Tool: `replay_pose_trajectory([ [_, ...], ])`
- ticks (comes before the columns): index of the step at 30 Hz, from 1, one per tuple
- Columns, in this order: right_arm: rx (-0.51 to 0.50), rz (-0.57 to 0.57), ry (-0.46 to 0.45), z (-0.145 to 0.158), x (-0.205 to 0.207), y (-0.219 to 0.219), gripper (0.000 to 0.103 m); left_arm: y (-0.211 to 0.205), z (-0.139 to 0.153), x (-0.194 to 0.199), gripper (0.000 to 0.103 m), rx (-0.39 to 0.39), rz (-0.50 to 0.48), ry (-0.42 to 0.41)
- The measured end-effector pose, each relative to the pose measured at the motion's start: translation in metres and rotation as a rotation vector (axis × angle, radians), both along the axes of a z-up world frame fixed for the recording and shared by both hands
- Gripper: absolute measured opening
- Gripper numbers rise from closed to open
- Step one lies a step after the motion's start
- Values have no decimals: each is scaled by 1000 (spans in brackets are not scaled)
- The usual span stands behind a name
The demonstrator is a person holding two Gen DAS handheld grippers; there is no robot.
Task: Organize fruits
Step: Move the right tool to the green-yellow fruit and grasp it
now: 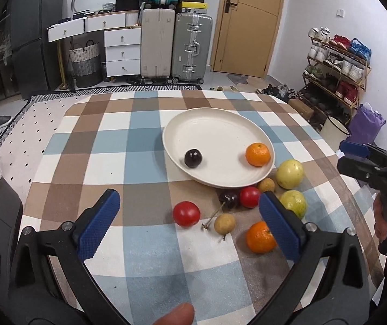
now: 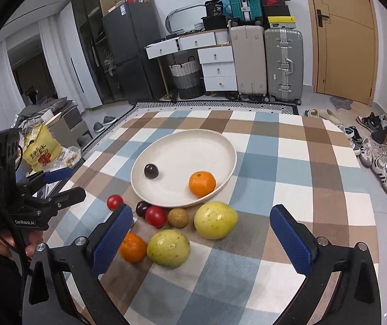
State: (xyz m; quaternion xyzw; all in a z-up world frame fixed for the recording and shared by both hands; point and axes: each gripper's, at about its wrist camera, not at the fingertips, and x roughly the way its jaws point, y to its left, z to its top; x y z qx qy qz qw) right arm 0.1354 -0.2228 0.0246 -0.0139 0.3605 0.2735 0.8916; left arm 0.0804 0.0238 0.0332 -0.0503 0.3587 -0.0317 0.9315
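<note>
A cream plate (image 1: 220, 124) (image 2: 193, 146) holds a dark plum (image 1: 193, 158) (image 2: 151, 171) and an orange (image 1: 258, 154) (image 2: 202, 184). On the checked cloth in front of it lie two red tomatoes (image 1: 186, 213) (image 1: 249, 196), a dark cherry (image 1: 228, 200), two brown longans (image 1: 224, 224) (image 1: 266, 185), a second orange (image 1: 259, 237) (image 2: 132, 247) and two yellow-green guavas (image 2: 215, 219) (image 2: 168, 248). My left gripper (image 1: 189, 222) is open and empty, above the near tomato. My right gripper (image 2: 203, 239) is open and empty, above the guavas.
The table (image 1: 98, 140) carries a checked cloth. Suitcases (image 1: 176, 46), white drawers (image 1: 123, 51) and a door (image 1: 247, 21) stand at the back. A shoe rack (image 1: 337, 62) is on the right. A yellow bag (image 2: 40, 150) and clutter sit left of the table.
</note>
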Motion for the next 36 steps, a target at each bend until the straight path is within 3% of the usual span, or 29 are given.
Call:
replay_pose_trajectory([
  [11, -29, 28, 48, -19, -17, -1, 103, -26, -8, -7, 102, -6, -42, 31],
  [23, -35, 7, 116, -57, -19, -12, 103, -46, -39, -2, 102, 3, -99, 97],
  [36, -100, 67, 155, -80, -16, 19, 102, -55, -61, 0, 102, 12, -139, 147],
])
